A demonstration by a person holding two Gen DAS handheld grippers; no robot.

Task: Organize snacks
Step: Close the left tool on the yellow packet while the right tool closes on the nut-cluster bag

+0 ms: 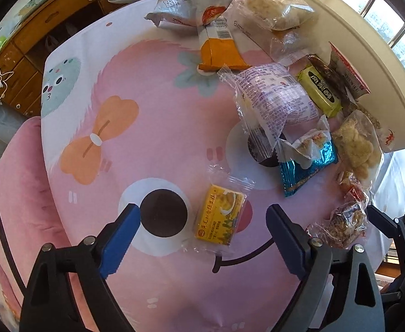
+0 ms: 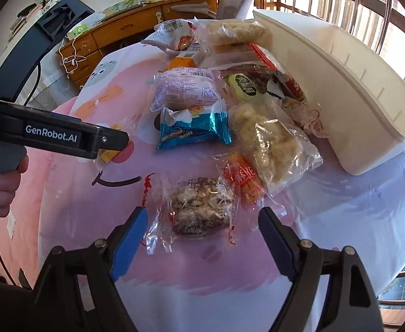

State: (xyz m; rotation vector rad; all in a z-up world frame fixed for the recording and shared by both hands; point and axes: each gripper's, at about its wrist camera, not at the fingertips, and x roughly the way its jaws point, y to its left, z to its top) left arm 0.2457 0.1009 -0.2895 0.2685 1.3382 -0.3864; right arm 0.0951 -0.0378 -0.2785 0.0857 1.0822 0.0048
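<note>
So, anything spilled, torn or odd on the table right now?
Nothing spilled or visibly torn. The snacks lie jumbled beside the white bin, not in it; the yellow cake packet sits apart from the pile.

Wooden drawer cabinet point(image 1: 36, 41), pink cartoon tablecloth point(image 1: 147, 124)

Snack packets point(image 2: 194, 132) on cloth point(image 2: 91, 193), bin point(image 2: 340, 88) right of them

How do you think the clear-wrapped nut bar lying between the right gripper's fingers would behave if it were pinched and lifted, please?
The nut bar looks chunky and blocky, so it would probably stay stiff rather than sag. Its clear wrapper is loose and crinkled with wide end flaps, so the film may slip or shift under the pads. The crumbly clusters could crack if the right gripper squeezes hard.
</note>
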